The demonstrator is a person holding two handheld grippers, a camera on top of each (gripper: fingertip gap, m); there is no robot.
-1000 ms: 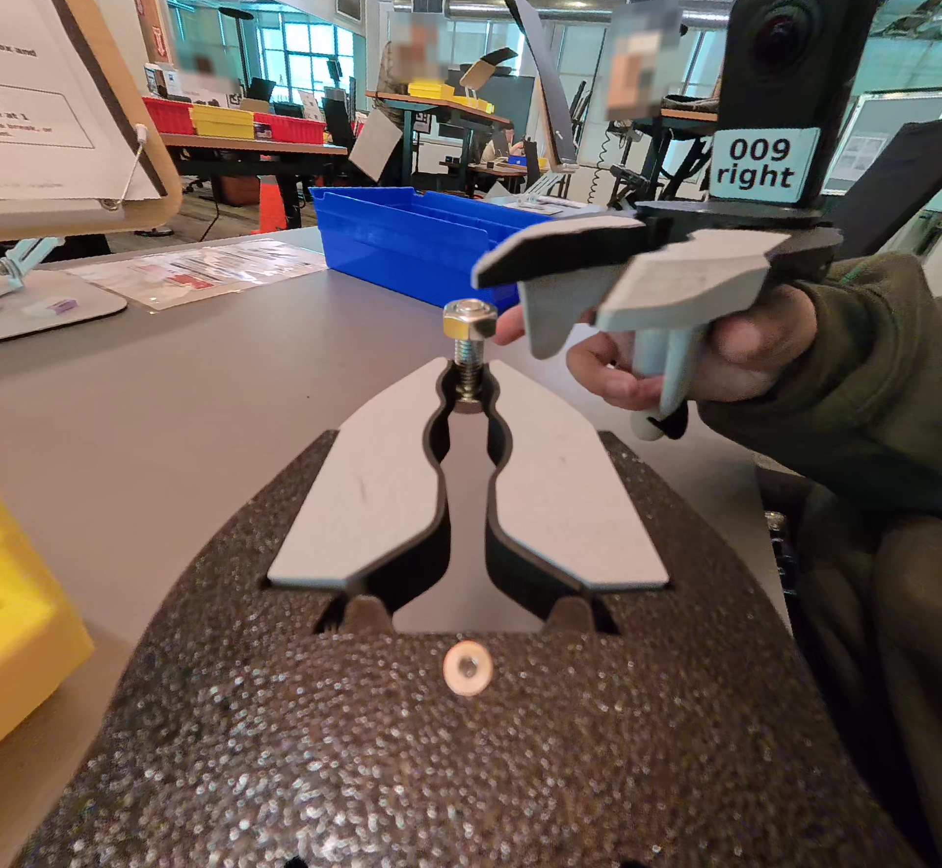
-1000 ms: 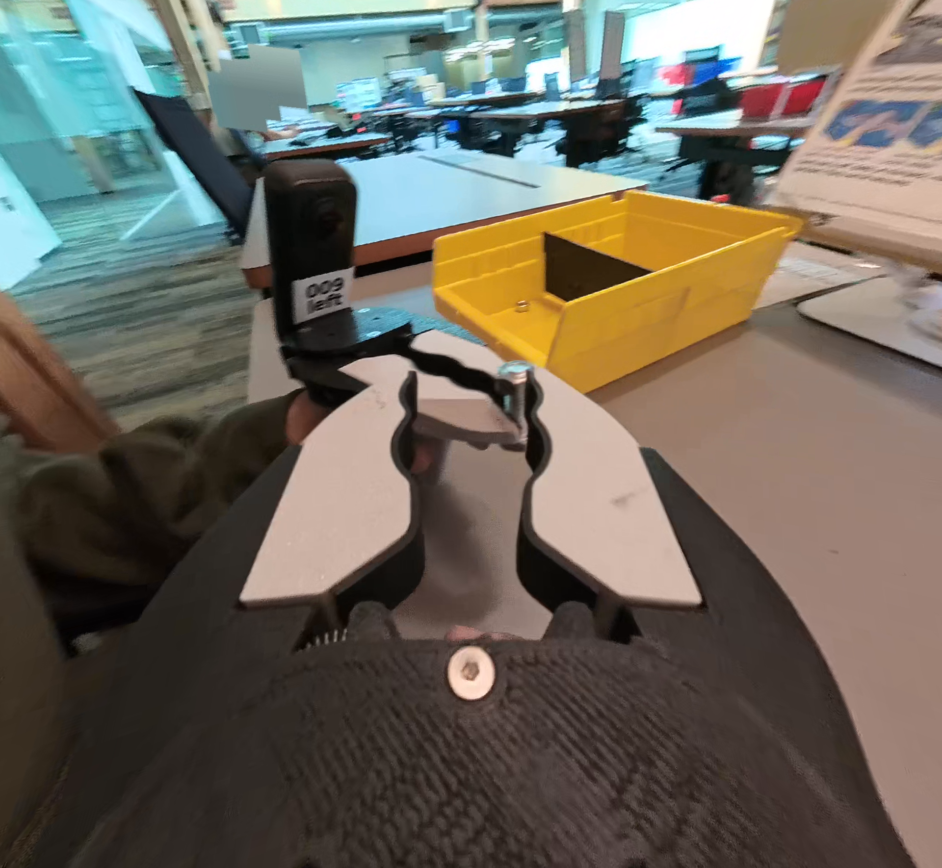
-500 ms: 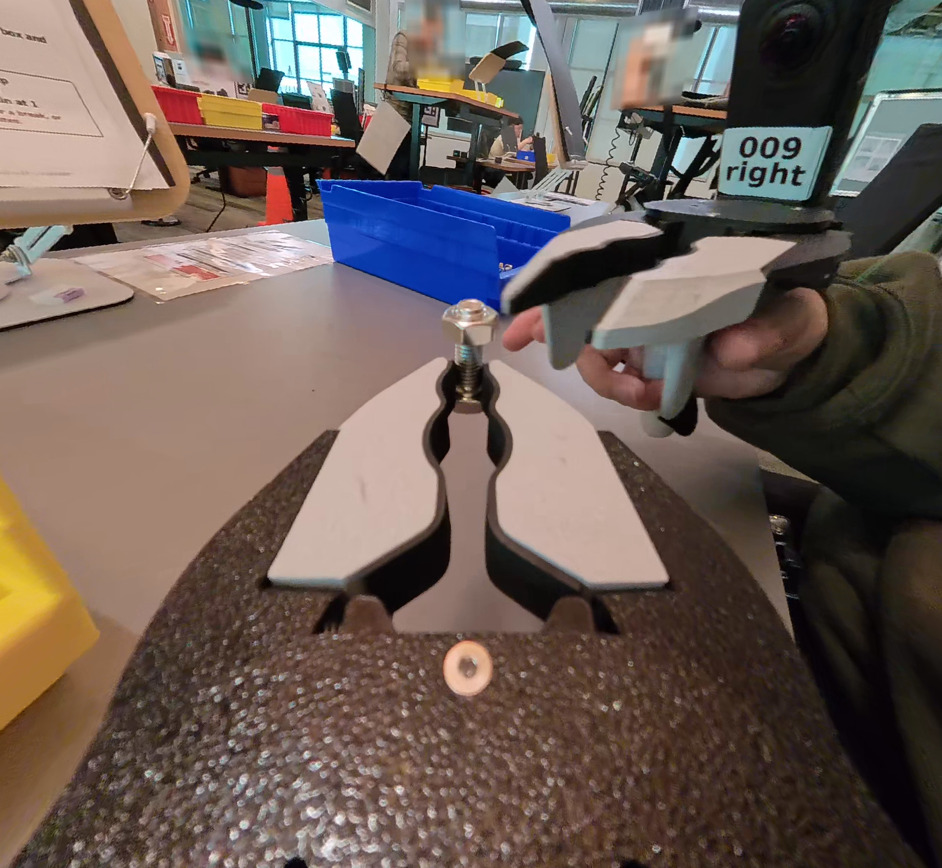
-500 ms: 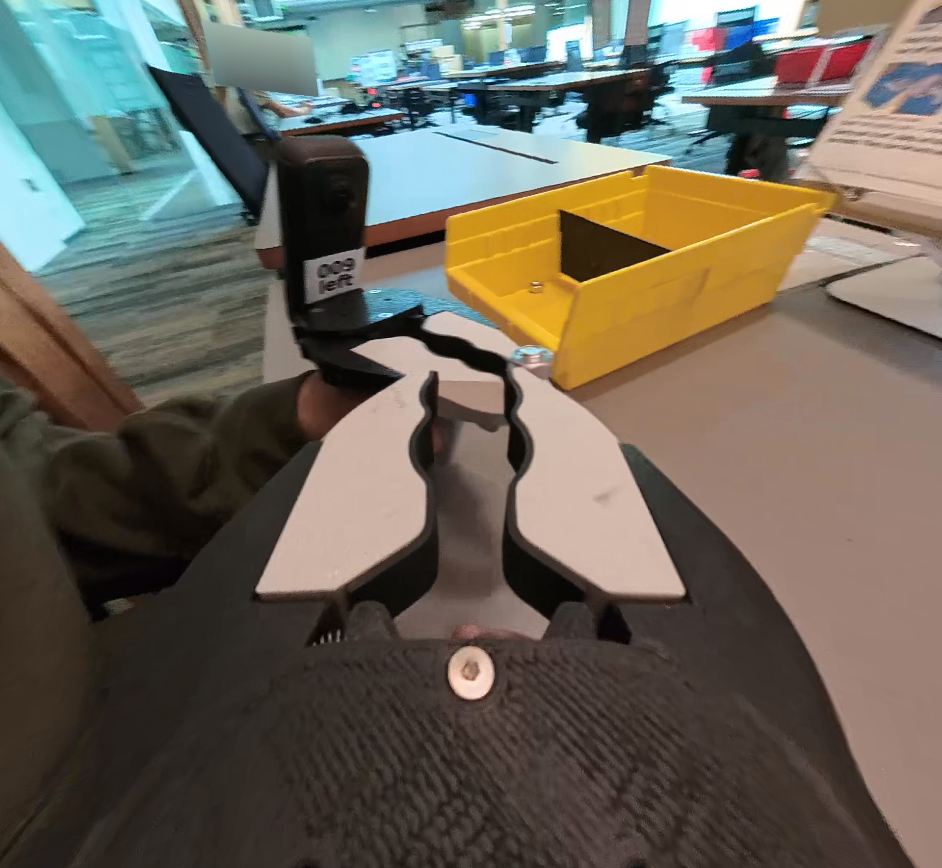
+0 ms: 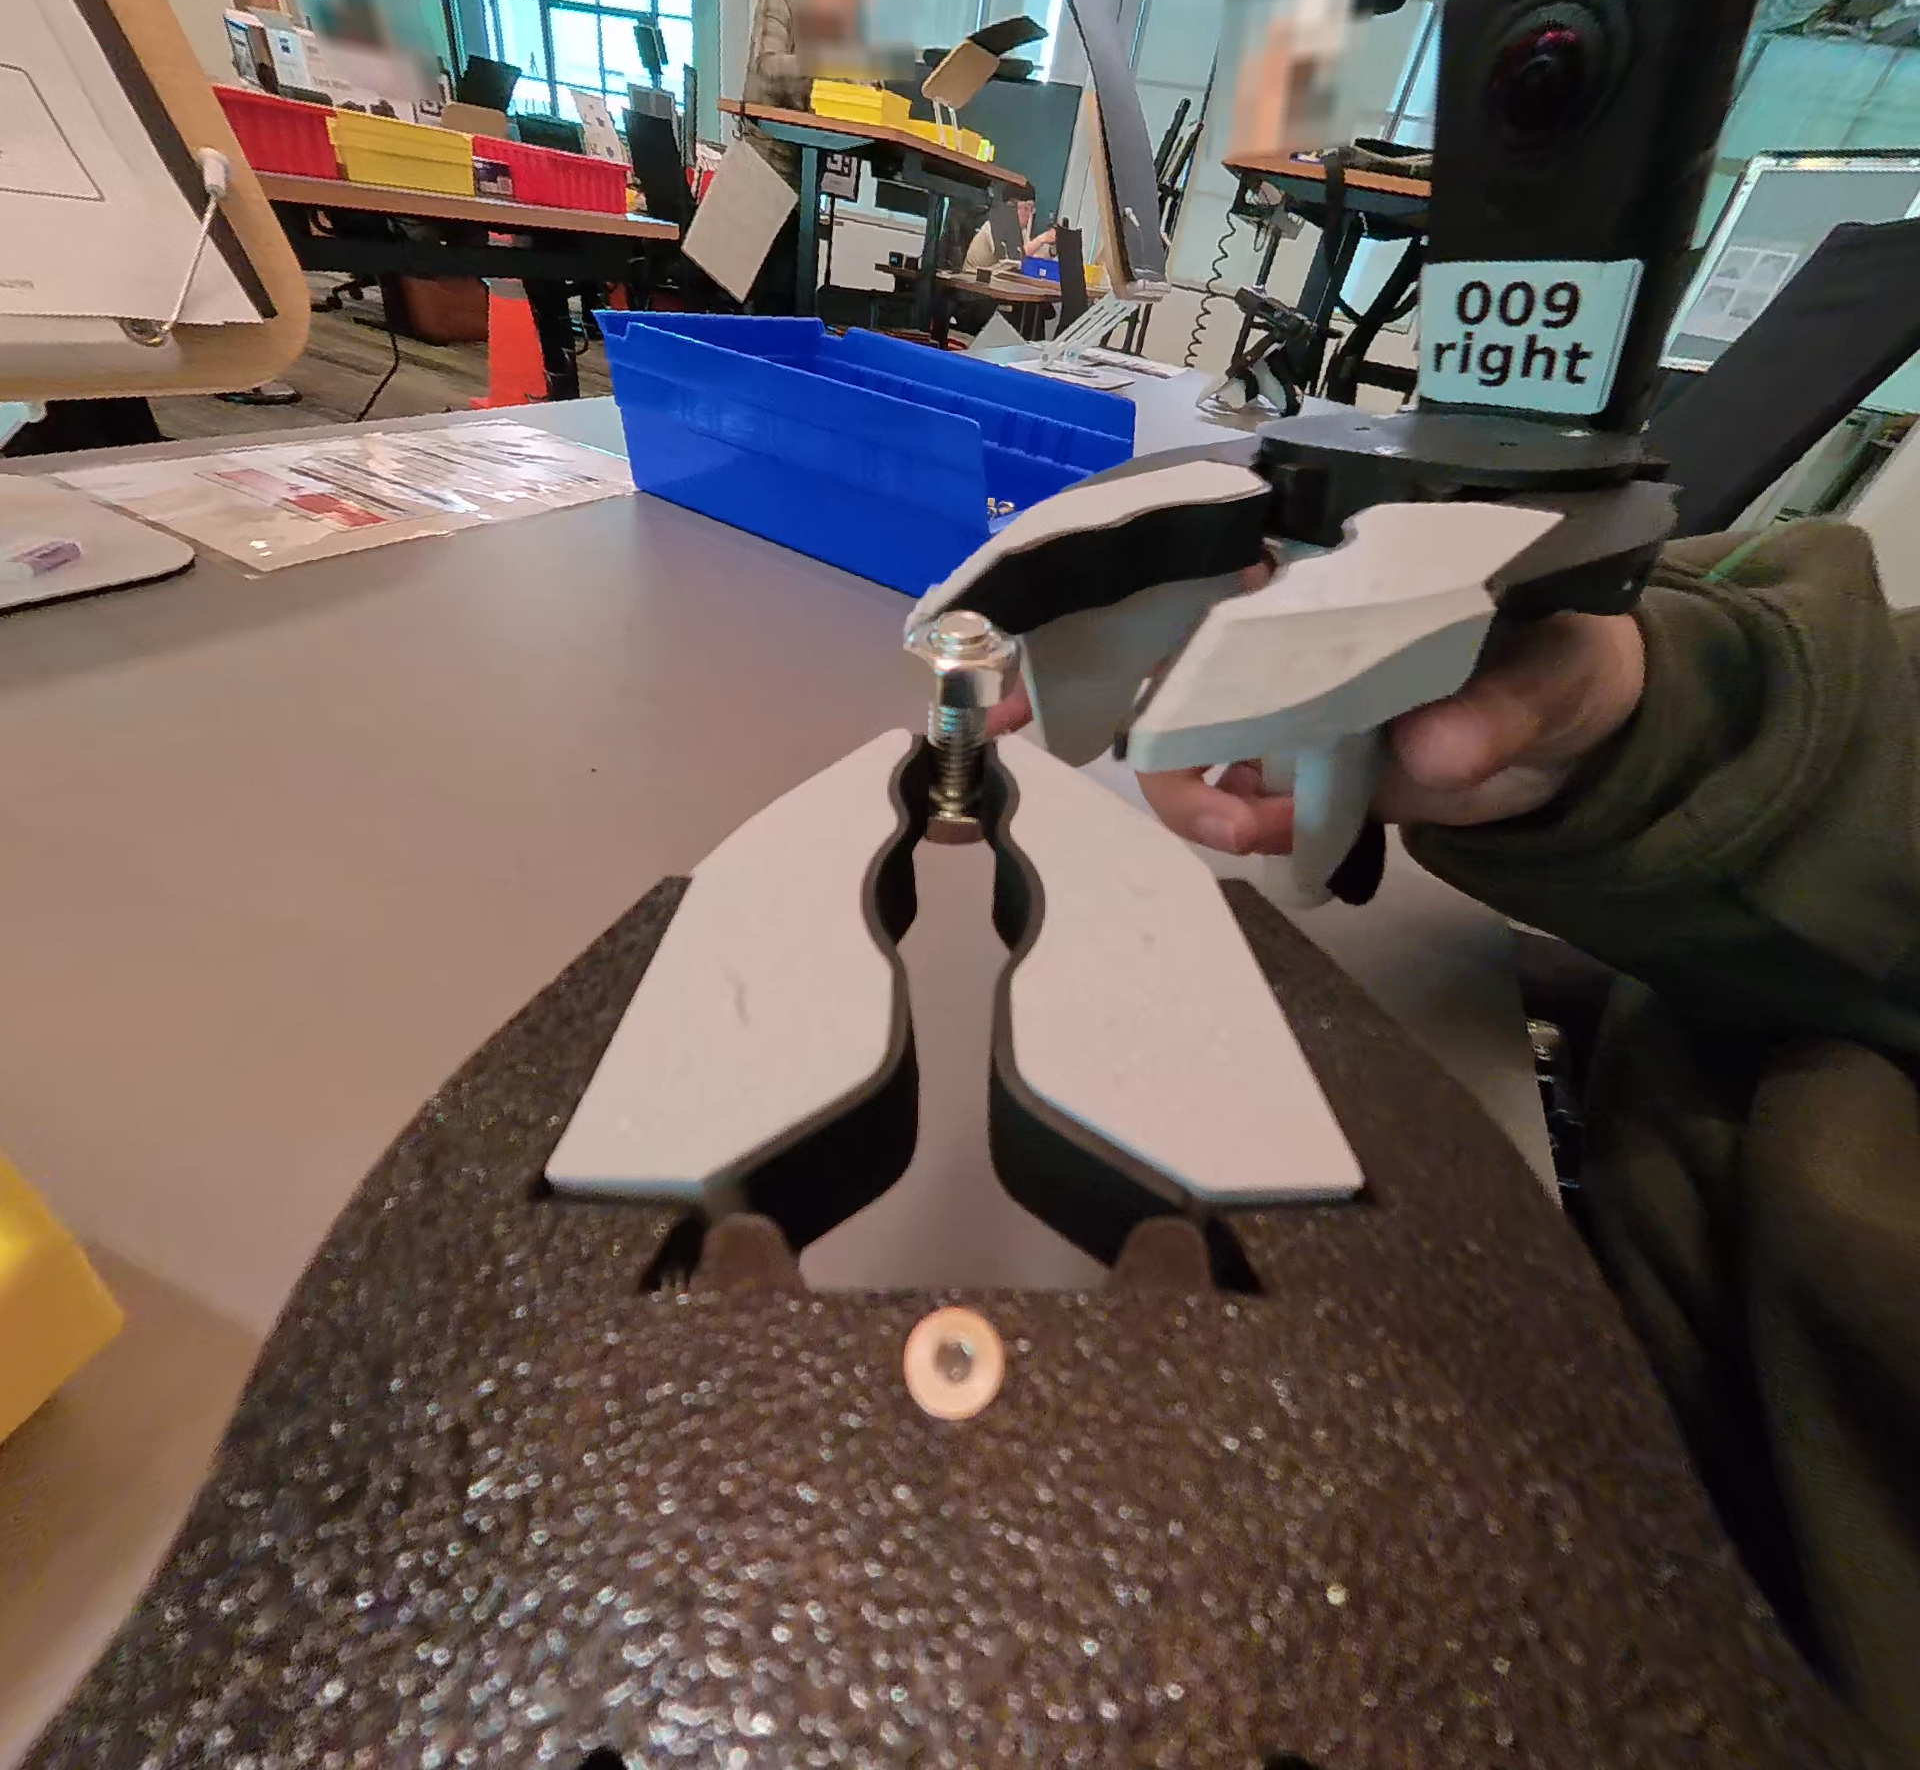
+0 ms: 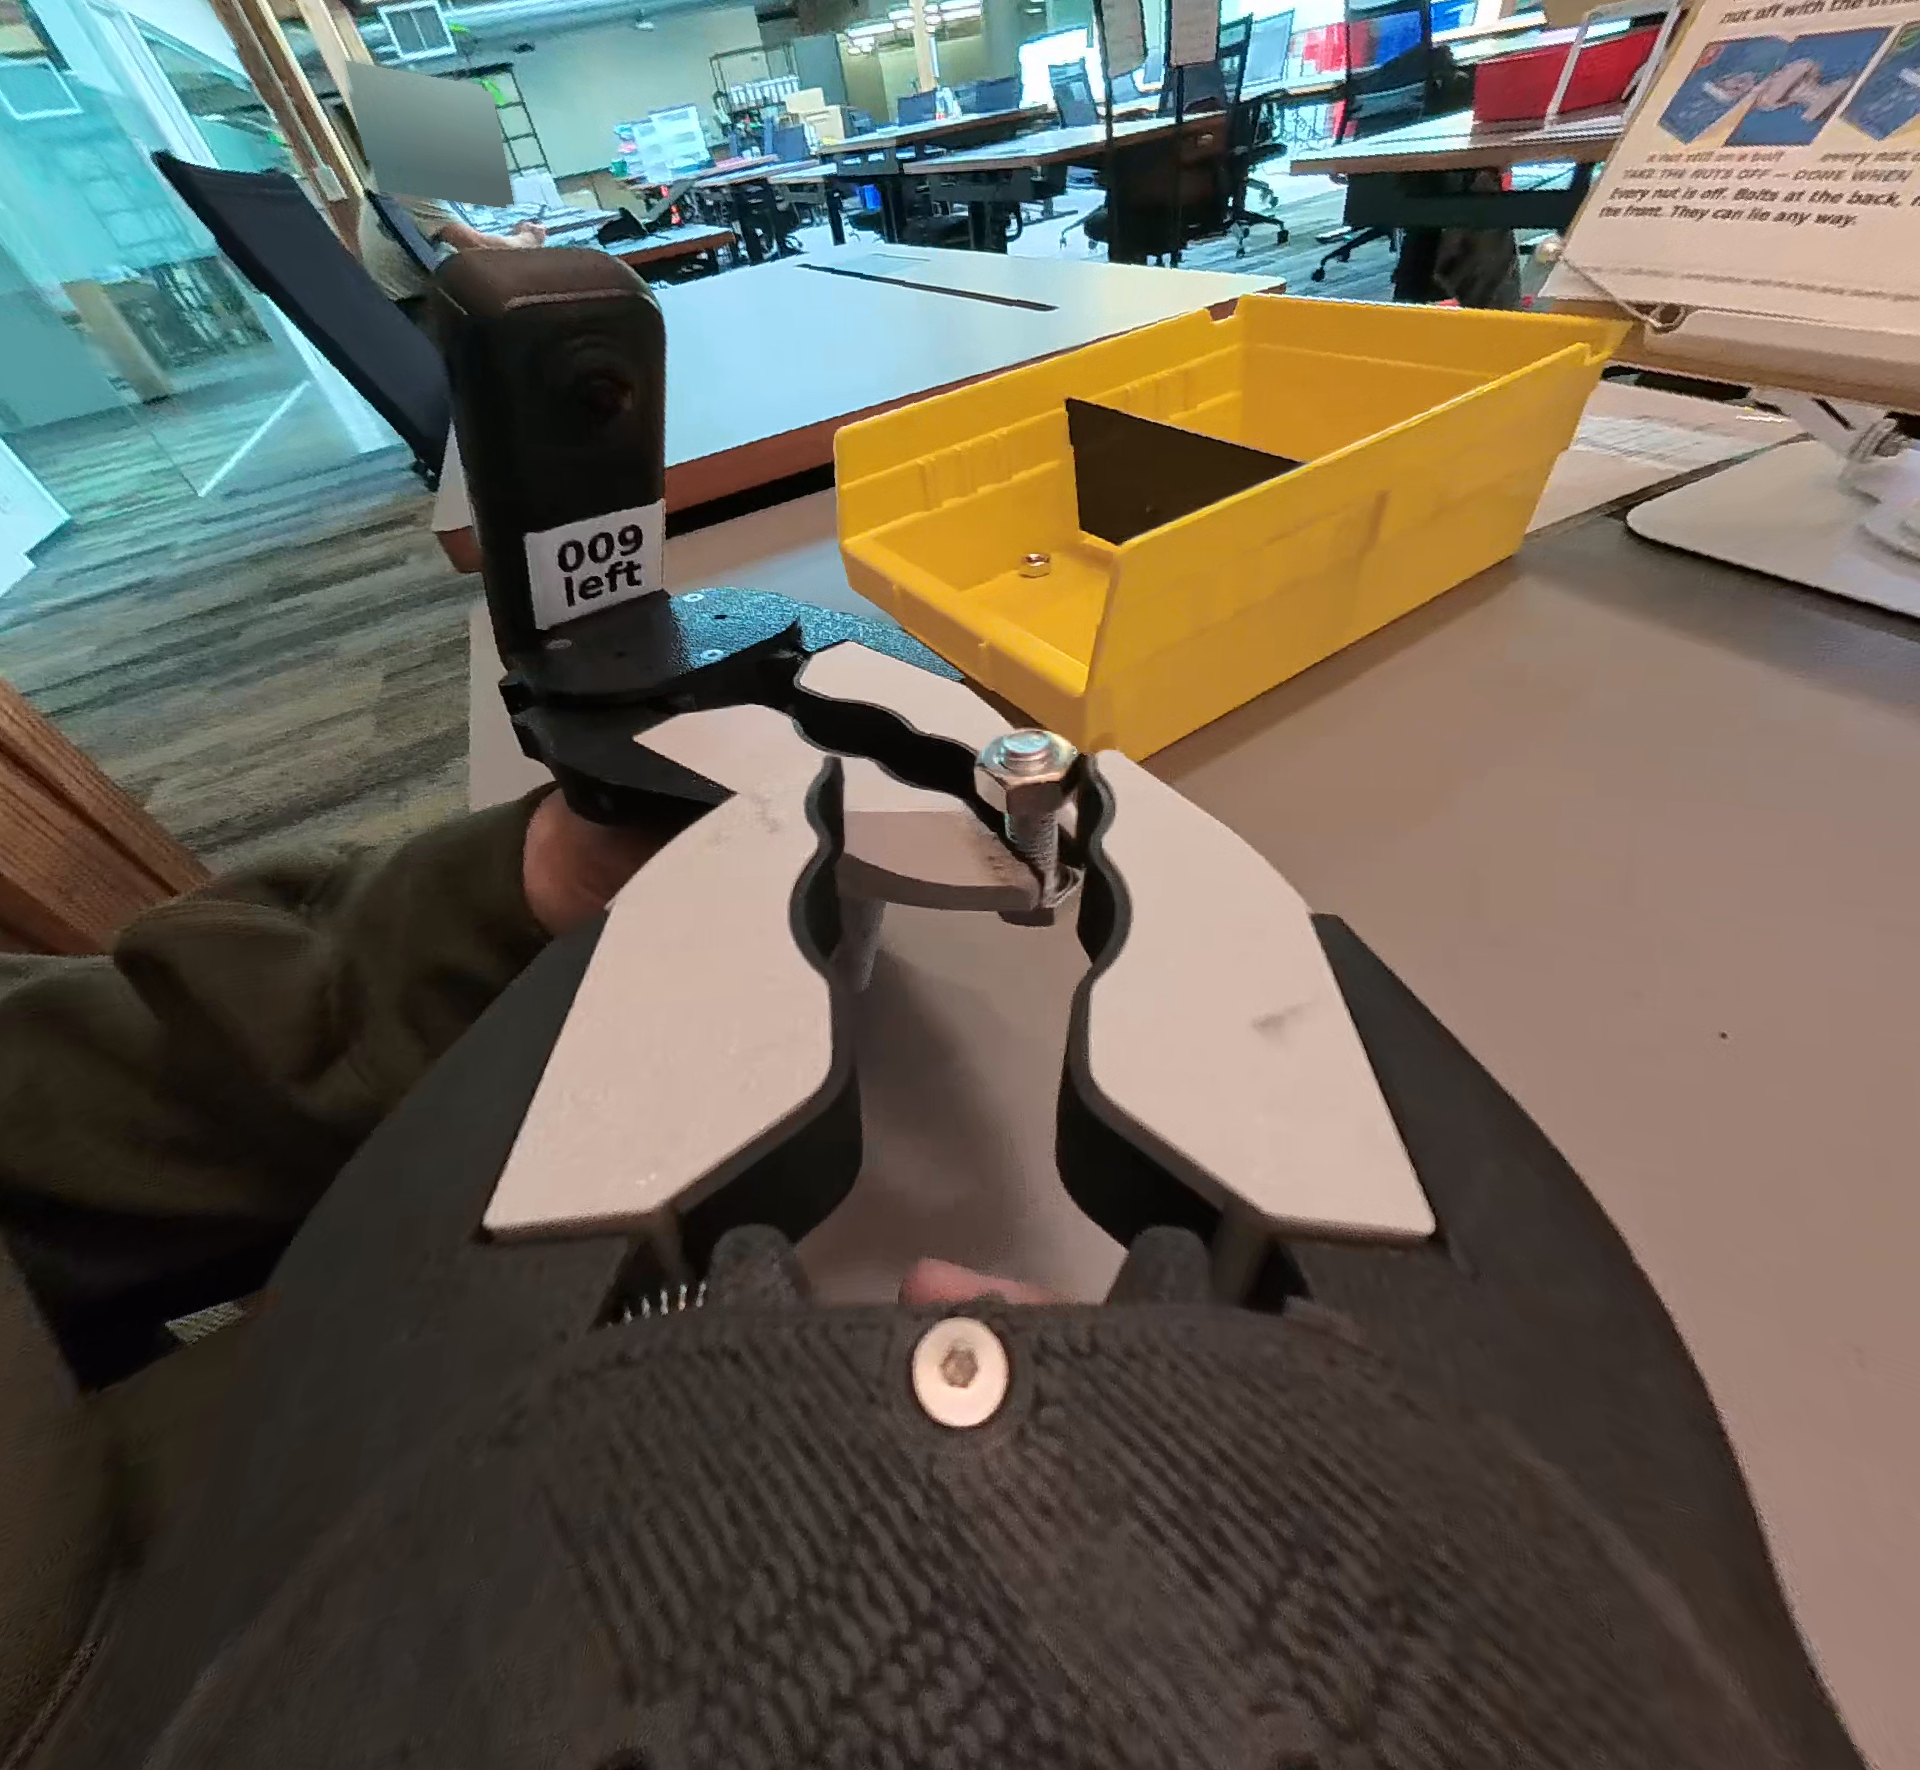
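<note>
My left gripper [image 5: 951, 785] is shut on the threaded shank of a steel bolt [image 5: 948, 744] and holds it upright above the grey table [image 5: 416, 785]. A hex nut [image 5: 961, 655] sits at the bolt's top end. My right gripper [image 6: 961, 785] is open, level with the nut [image 6: 1023, 764], which stands between its fingertips close to the right finger [image 6: 1164, 889]. In the left wrist view the right gripper [image 5: 1018, 681] comes in from the right, with one fingertip beside the nut. A hand in an olive sleeve holds each gripper.
A yellow bin [image 6: 1299, 577] with a black divider and one small nut [image 6: 1034, 562] stands just beyond the grippers. A blue bin [image 5: 831, 442] stands farther back on the table. An instruction board on a stand [image 6: 1766, 110] and laminated sheets [image 5: 364, 484] lie behind. Both grippers' tips are close together, under 4 cm apart.
Half a second ago the right gripper was drawn back with its fingers closer together. It has now moved forward and opened around the nut. The left gripper still holds the bolt.
</note>
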